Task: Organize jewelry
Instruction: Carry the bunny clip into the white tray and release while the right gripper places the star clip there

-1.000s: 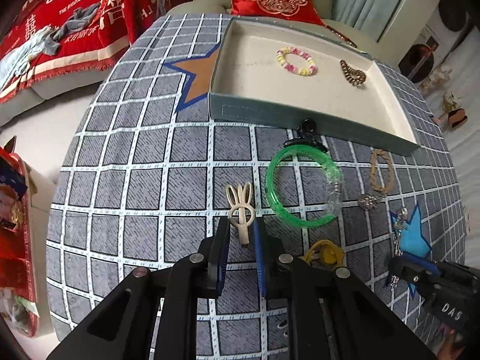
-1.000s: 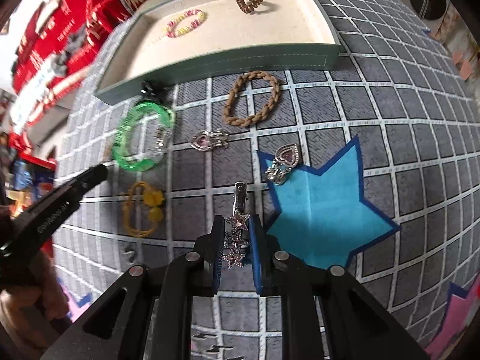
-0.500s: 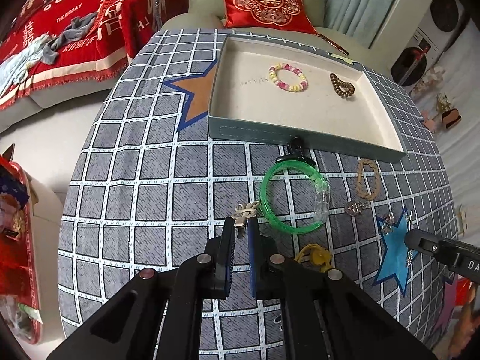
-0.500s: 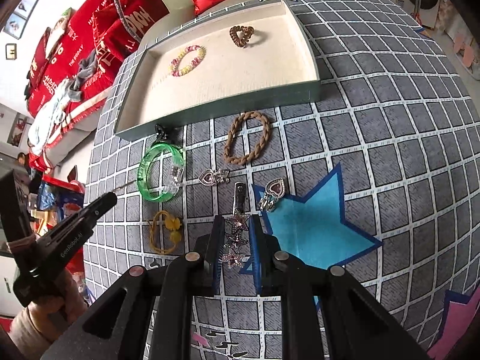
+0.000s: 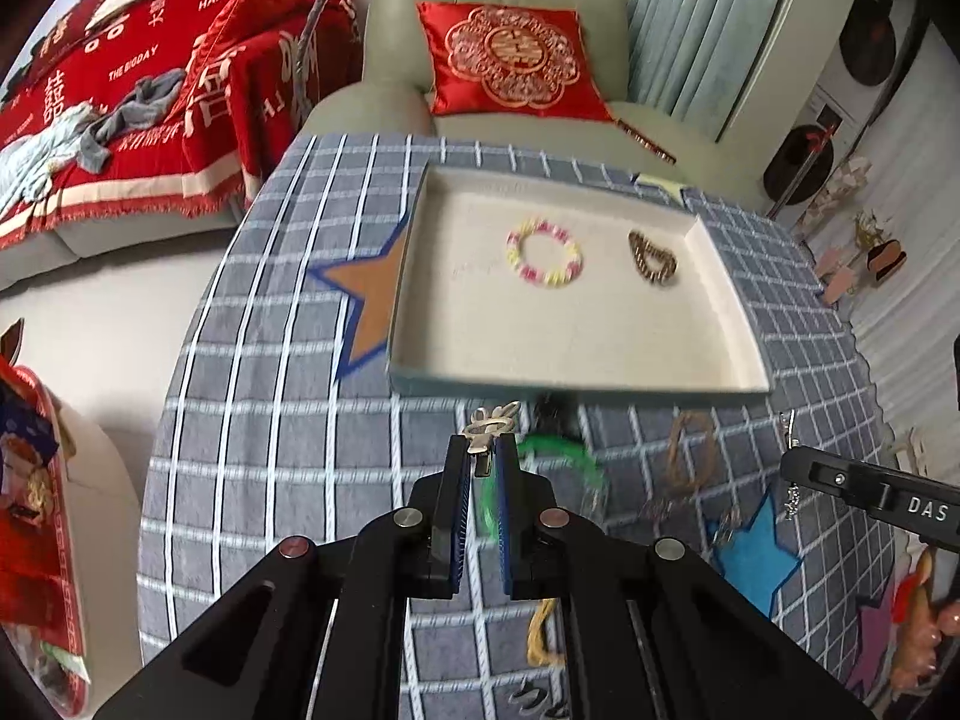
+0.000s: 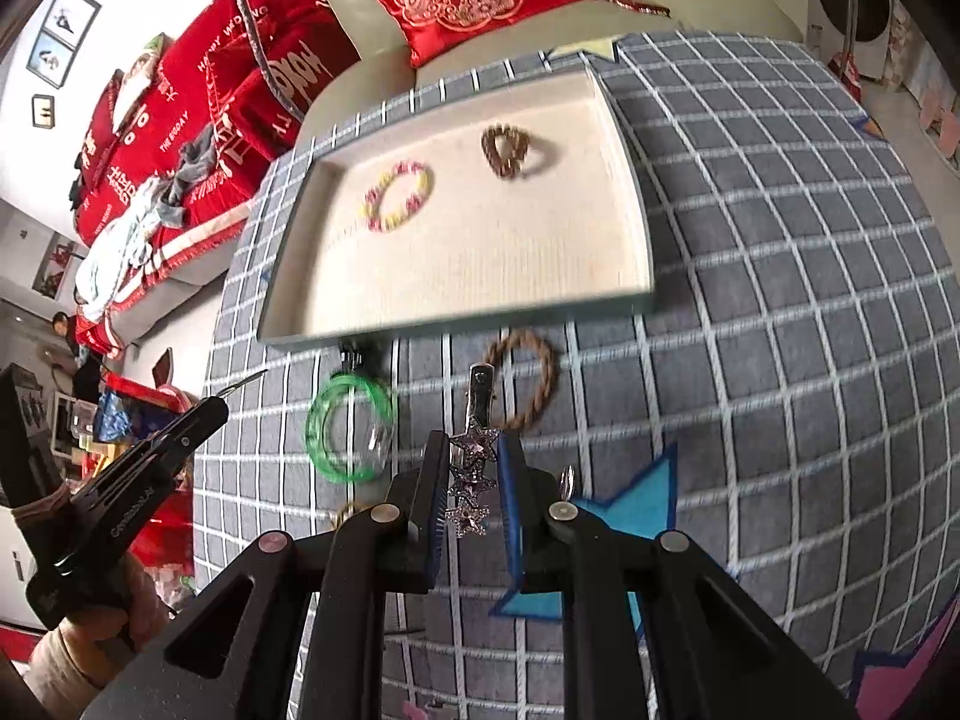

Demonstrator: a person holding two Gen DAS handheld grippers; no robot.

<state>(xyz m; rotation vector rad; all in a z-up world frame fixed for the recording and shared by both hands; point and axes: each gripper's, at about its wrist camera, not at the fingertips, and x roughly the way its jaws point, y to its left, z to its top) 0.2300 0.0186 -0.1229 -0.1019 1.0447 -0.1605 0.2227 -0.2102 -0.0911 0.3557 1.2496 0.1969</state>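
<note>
My left gripper [image 5: 482, 457] is shut on a cream hair clip [image 5: 491, 427], held above the cloth just in front of the grey tray [image 5: 570, 387]. My right gripper [image 6: 474, 462] is shut on a star hair clip [image 6: 474, 480], held above the cloth short of the tray [image 6: 456, 324]. The tray holds a pink-and-yellow bead bracelet [image 5: 544, 255] and a brown heart hair tie [image 5: 651, 258]. A green bangle [image 6: 348, 432], a brown braided band [image 6: 531, 384] and a yellow hair tie [image 5: 543, 630] lie on the cloth.
The checked grey tablecloth [image 5: 270, 420] has orange [image 5: 369, 300] and blue [image 5: 756, 552] star patches. A sofa with a red cushion [image 5: 510, 66] stands behind the table. A black clip [image 5: 549, 408] lies at the tray's front wall. Small pendants [image 5: 660, 504] lie near the blue star.
Both grippers have lifted their clips off the cloth and moved toward the tray. The left jaws closed on the cream clip.
</note>
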